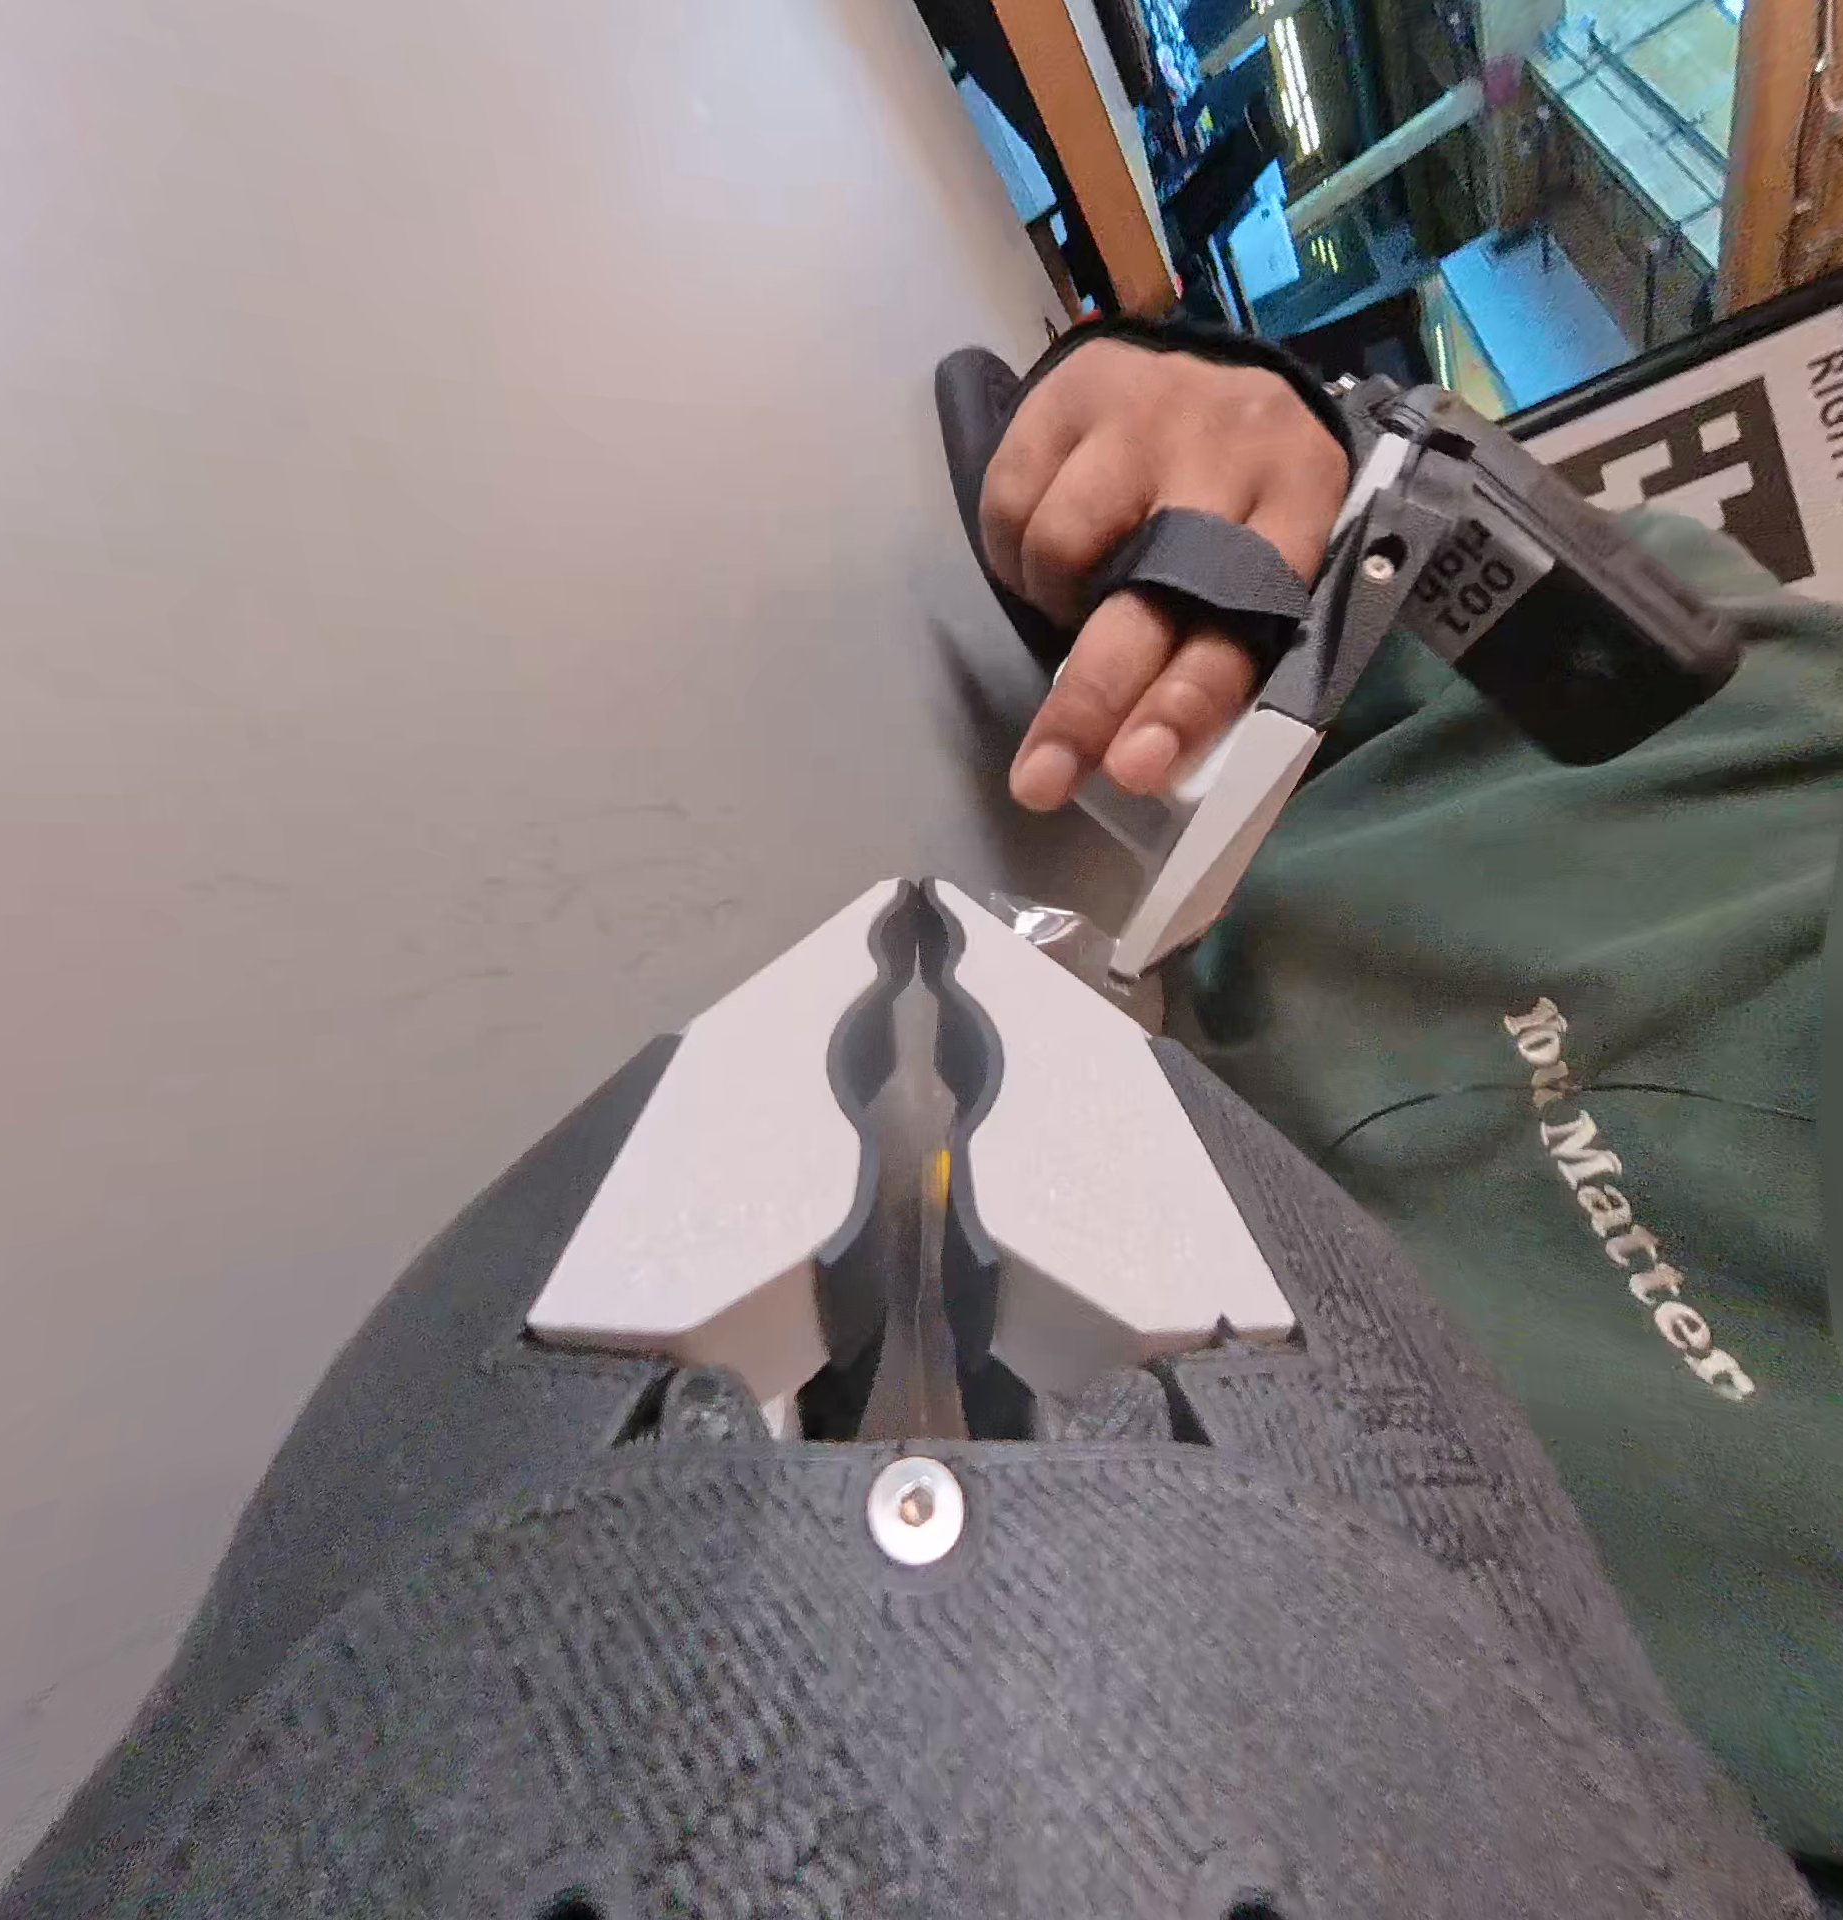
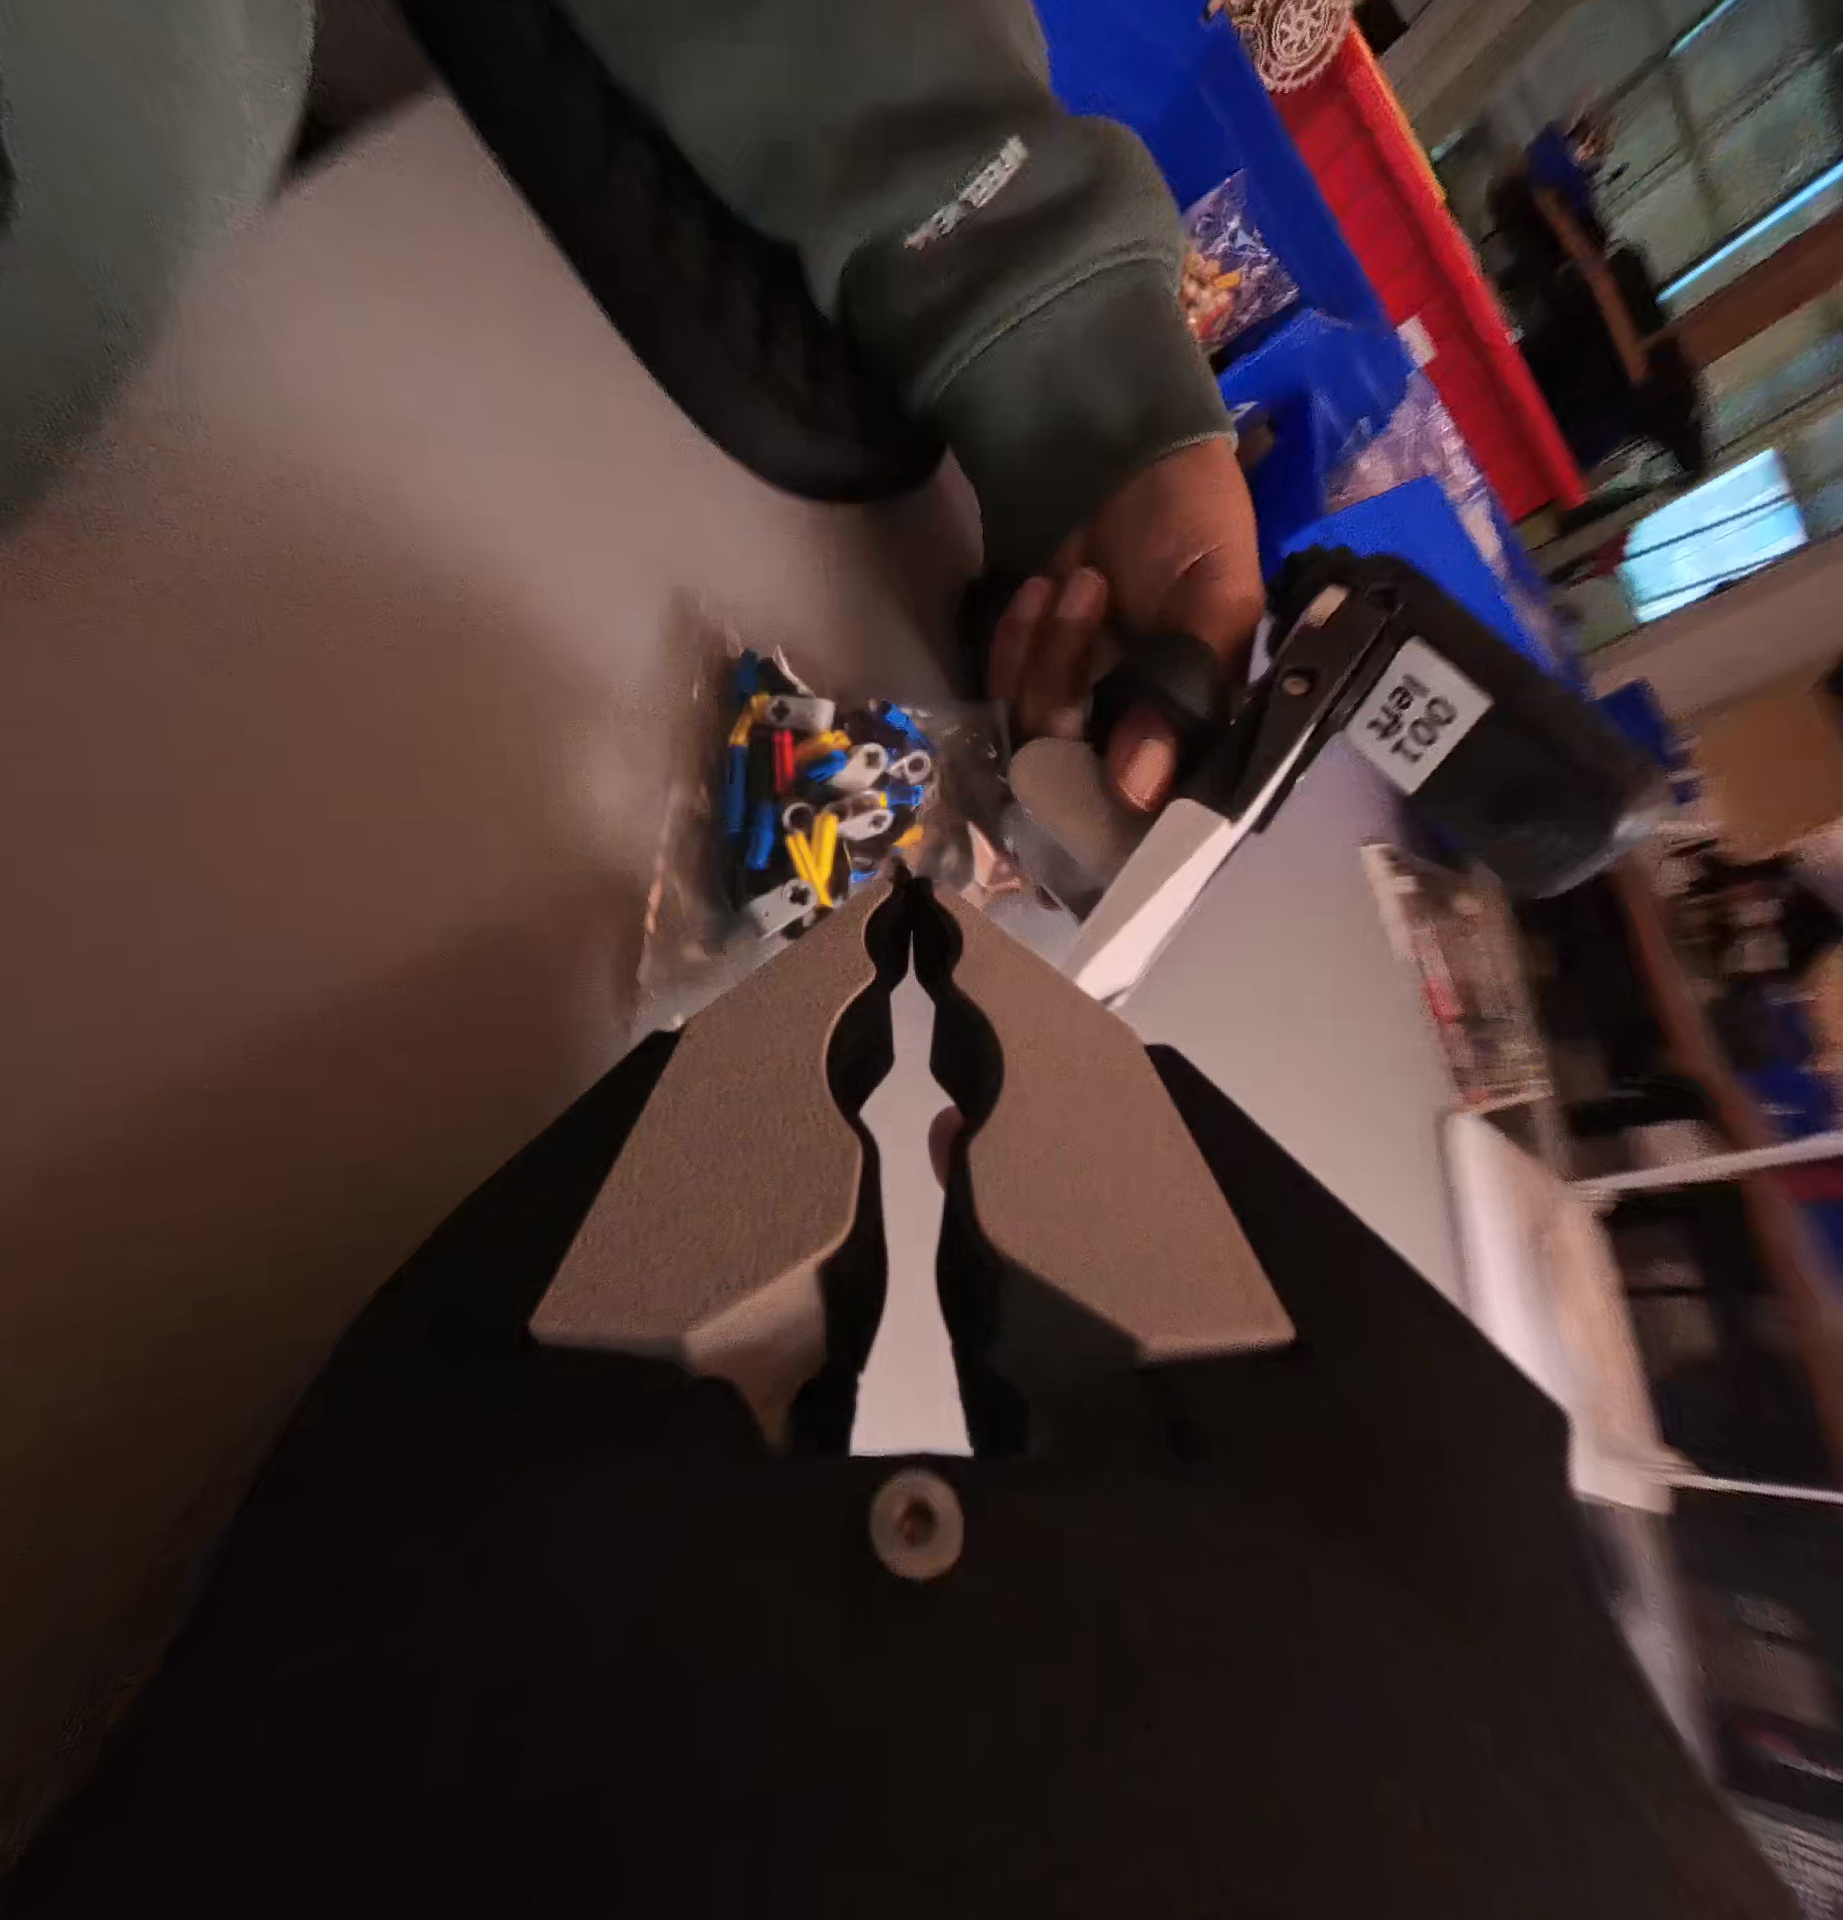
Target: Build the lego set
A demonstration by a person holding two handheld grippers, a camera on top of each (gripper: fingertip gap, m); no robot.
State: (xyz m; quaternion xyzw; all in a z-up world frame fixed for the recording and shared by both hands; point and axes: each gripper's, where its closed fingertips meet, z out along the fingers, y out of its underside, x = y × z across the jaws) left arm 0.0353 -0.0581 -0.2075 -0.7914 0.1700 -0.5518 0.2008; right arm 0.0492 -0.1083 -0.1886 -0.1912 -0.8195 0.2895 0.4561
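Both grippers meet over the pale grey table [image 1: 377, 520] and pinch one clear plastic bag [image 2: 792, 790] of small lego pieces — blue, yellow, red and grey-white pins and connectors. The left gripper [image 1: 918, 891] has its matte grey fingers pressed together, crinkled film squeezed between the black wavy pads. The right gripper [image 2: 910, 891] is tilted; its fingertips close on the bag's near edge. The right hand [image 1: 1135, 540] wraps the handle, two fingers through a black strap — green sleeve behind.
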